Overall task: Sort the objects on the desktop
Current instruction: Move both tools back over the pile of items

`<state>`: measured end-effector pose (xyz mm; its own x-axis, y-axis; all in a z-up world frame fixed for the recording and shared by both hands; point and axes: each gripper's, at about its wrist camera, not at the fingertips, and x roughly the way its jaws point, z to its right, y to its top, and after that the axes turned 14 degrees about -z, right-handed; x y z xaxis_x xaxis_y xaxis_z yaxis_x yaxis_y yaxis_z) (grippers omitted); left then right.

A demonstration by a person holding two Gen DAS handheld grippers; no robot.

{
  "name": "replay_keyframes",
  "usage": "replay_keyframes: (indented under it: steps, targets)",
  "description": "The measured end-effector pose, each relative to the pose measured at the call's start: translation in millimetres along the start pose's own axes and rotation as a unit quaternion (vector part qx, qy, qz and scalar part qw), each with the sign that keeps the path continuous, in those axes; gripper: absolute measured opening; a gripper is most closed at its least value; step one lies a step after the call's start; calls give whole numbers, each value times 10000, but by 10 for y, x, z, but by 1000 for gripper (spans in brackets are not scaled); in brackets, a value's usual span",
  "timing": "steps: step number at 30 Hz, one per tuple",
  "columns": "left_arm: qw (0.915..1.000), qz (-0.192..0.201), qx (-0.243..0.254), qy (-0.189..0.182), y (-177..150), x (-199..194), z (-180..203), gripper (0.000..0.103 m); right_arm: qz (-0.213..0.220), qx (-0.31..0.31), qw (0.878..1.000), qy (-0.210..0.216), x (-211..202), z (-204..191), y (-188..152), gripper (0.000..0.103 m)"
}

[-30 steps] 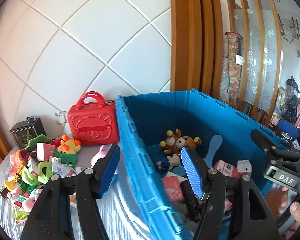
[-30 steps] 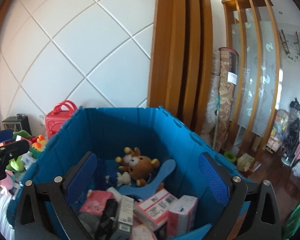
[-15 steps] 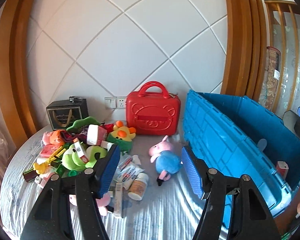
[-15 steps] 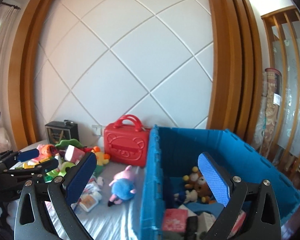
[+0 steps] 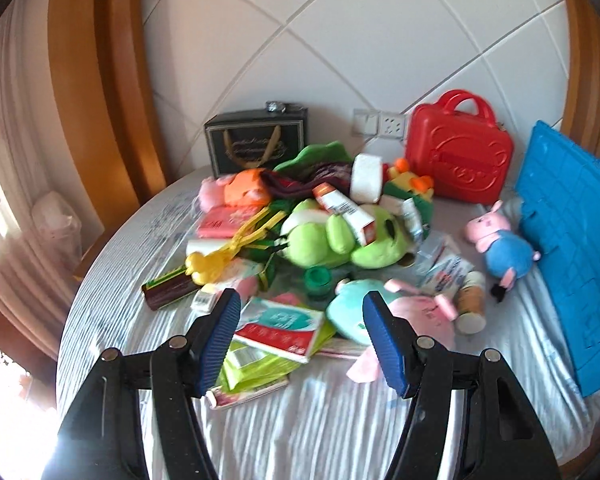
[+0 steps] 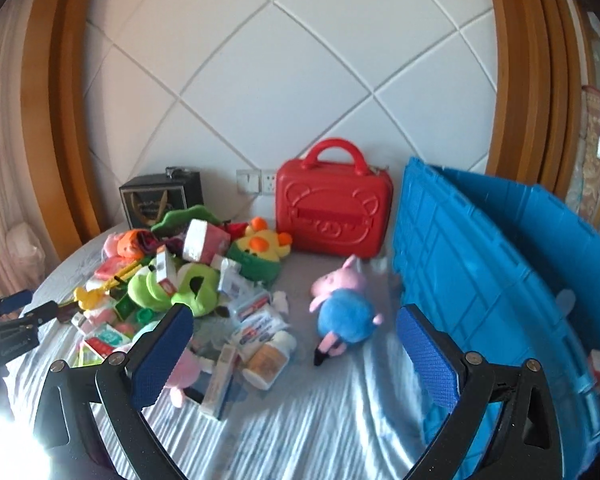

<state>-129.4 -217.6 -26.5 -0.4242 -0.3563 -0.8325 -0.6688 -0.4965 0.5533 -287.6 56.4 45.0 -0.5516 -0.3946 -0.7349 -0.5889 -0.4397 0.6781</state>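
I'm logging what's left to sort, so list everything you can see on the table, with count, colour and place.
Bin: one, blue, right edge.
Case: one, red, back, by wall.
Box: one, black, back left.
Pig: one, pink and blue, lying between pile and bin.
Frog: one, green, pile centre.
Duck: one, yellow and green, pile back.
Bottle: one, white and tan, lying at pile front.
Packets: several, mixed colours, pile front.
Cloth: one, pale blue, covering table.
Left gripper: open, above packets.
Right gripper: open, near pig.

Bare cloth [image 6: 300, 432] lies open in front; toy pile [image 5: 324, 236] and blue crate [image 6: 480, 280] flank it.
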Motion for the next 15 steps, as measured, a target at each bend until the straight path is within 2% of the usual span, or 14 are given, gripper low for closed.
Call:
replay_keyframes:
  steps: [4, 7, 10, 15]
  targets:
    - [9975, -603, -298, 231, -102, 487, -447, 63, -735, 195, 9971, 5, 497, 3, -126, 103]
    - [9935, -946, -524, 342, -186, 739, -629, 63, -1089, 186, 9938, -125, 804, 12, -209, 103]
    - [9894, -1223, -745, 226, -217, 918, -714, 63, -1419, 265, 9894, -167, 1083, 40, -263, 103]
    - [9842, -1494, -945, -64, -65, 1185, -594, 63, -1742, 166, 9844, -165, 1331, 51, -278, 103]
